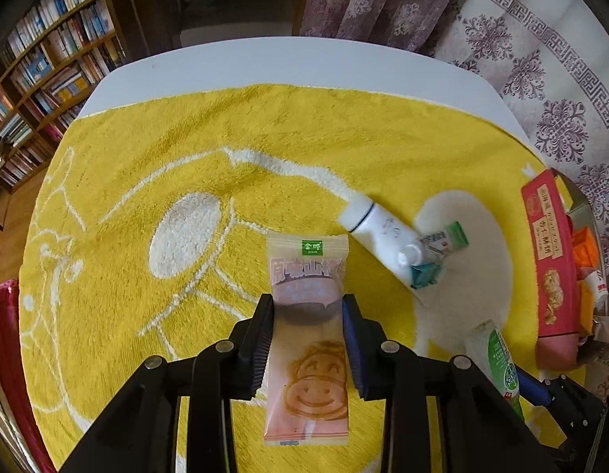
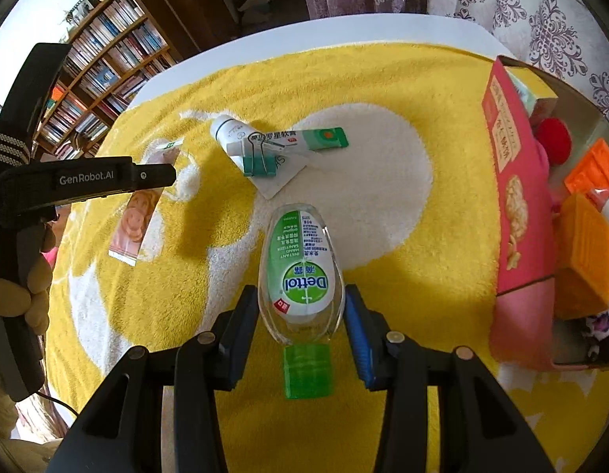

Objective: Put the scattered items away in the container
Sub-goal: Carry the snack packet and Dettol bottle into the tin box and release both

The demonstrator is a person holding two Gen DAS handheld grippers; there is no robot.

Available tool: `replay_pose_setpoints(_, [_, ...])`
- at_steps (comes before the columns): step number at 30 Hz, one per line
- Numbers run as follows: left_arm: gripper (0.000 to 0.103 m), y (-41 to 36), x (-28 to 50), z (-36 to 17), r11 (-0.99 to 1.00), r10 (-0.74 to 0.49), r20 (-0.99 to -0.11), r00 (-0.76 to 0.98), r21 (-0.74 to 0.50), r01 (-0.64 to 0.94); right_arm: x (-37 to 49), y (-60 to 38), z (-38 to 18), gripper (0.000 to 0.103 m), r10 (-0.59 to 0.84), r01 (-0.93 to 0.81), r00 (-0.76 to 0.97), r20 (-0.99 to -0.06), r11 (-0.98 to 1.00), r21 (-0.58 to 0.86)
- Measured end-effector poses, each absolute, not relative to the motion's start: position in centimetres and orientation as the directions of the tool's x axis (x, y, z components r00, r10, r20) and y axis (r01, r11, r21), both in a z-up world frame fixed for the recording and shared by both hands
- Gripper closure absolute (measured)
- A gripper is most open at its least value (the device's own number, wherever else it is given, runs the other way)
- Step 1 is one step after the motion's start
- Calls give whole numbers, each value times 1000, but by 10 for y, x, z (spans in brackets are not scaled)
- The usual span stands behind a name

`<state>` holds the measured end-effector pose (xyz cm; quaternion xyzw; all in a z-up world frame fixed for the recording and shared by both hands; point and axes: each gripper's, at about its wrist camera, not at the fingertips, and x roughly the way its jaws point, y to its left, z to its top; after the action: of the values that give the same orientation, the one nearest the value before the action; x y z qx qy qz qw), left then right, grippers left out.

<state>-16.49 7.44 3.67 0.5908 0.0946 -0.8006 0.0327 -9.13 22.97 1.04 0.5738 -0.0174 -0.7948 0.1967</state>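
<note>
Yellow towel [image 1: 154,149] bears the scatter; left gripper [image 1: 307,311] pinches a sachet [image 1: 306,327], right gripper [image 2: 300,307] a sanitizer [image 2: 300,272], both awaiting carriage rightward of the towel to the container [image 2: 513,205].

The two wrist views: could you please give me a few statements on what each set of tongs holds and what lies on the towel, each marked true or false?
1. The left tongs grip a pink snack packet. True.
2. The right tongs are empty. False: they grip a Dettol hand sanitizer bottle.
3. The sanitizer's cap is green. True.
4. A white tube lies on the yellow towel. True.
5. The green binder clip sits inside the container. False: it lies on the towel by the white tube.
</note>
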Motion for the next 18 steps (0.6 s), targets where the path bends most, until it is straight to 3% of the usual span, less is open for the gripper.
replay_pose_setpoints(6, [68,83,-108,44,-980,54,-947,-316,-111,165,-88,240,19,56,-372,296,-264,-890,-909,293])
replay_pose_setpoints(18, [68,122,-117,65,-987,69,-928,-366,-116,107,-74,298,60,56,-386,283,-360,-849,-913,295])
